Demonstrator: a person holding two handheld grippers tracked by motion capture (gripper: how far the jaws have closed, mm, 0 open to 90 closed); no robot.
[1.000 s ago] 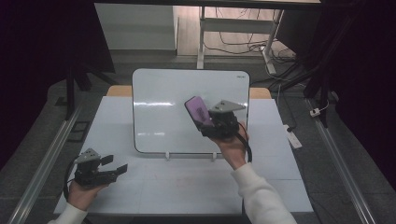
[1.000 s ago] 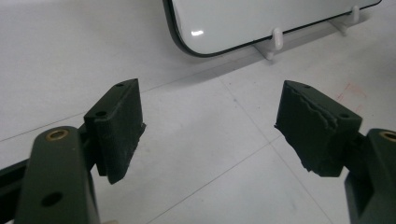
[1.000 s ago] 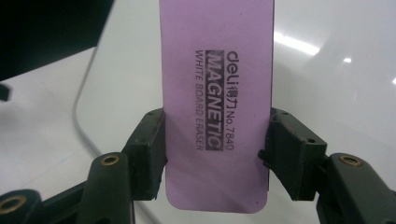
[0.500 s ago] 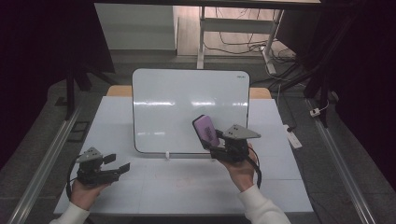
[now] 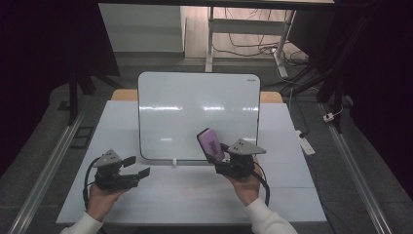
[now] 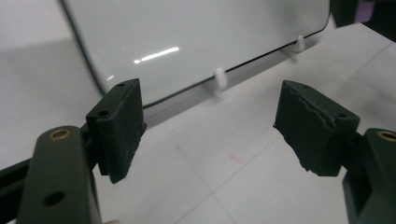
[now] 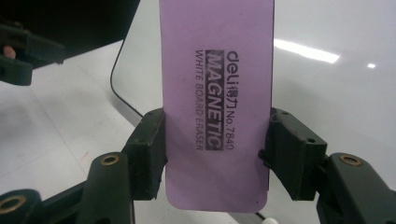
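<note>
Whiteboard (image 5: 198, 114) propped behind both | right tool (image 5: 220, 157) clamps eraser (image 5: 211, 143) | left tool (image 5: 137, 166) wide, empty

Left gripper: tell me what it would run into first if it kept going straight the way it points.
Probably the whiteboard: the open left gripper points at its lower edge, by the small white clips. Depth is unclear.

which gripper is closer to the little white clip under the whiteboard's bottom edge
Left, by a small margin. The left gripper sits just left of the white clip, jaws open. The right gripper, shut on the purple eraser, is a bit farther off to the clip's right, in front of the whiteboard.
</note>
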